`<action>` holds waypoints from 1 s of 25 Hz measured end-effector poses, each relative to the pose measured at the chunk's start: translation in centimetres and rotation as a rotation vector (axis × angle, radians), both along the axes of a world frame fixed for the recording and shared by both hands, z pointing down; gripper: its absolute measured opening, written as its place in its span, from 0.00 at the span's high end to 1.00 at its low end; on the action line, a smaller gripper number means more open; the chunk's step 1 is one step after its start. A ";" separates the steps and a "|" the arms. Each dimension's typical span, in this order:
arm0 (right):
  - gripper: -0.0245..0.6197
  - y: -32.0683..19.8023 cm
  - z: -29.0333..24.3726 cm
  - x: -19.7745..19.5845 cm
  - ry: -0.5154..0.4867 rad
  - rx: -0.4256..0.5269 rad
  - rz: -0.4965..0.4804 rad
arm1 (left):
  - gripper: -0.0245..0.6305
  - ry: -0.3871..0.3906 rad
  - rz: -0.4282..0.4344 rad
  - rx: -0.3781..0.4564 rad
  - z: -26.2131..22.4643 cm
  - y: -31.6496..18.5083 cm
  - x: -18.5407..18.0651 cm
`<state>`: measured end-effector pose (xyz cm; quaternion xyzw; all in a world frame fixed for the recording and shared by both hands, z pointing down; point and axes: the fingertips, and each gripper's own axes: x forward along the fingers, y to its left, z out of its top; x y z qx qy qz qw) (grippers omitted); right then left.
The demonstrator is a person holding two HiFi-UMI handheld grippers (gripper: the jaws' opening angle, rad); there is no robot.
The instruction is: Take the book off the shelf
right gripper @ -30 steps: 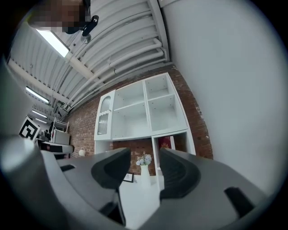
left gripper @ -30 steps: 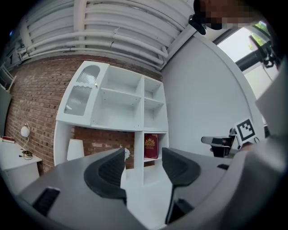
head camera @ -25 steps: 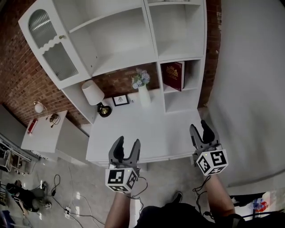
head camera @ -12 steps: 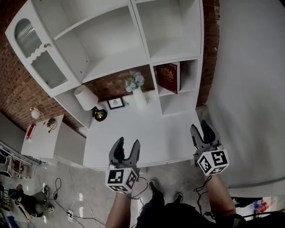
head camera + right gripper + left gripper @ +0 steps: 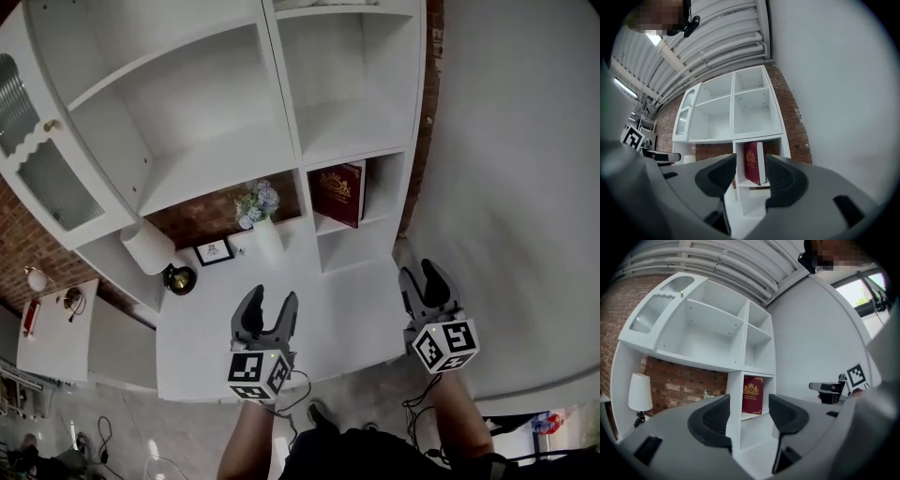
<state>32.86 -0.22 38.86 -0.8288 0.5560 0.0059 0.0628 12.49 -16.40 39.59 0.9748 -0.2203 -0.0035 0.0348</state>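
Here, red book (image 5: 339, 193) upright, in white shelf's (image 5: 281, 94) right-hand cubby.

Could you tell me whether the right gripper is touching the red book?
Apart. In the head view the right gripper hangs by the front of the desk, whose bare top lies between it and the book.

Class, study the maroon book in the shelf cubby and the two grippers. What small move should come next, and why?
Probably carry the right gripper forward toward the maroon book, jaws apart. The book stands upright in its cubby, the right gripper view frames it between open, empty jaws, and that gripper hovers well short of it.
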 end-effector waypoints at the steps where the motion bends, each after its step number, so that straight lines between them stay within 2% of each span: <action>1: 0.66 -0.8 -0.1 0.0 0.004 0.000 0.008 | 0.57 0.002 0.013 -0.001 0.0 -1.0 0.3; 10: 0.66 -7.5 -0.4 0.2 0.016 -0.037 0.060 | 0.57 0.028 0.060 -0.056 1.3 -9.3 0.8; 15: 0.63 -10.3 0.3 1.2 0.004 -0.059 0.036 | 0.57 0.030 0.046 -0.089 2.7 -12.0 0.5; 20: 0.60 -12.5 1.1 3.4 -0.015 -0.054 0.007 | 0.57 0.017 -0.005 -0.095 3.4 -13.7 0.0; 25: 0.58 -15.3 2.0 5.8 -0.024 -0.063 -0.086 | 0.57 0.010 -0.099 -0.084 3.2 -14.3 0.2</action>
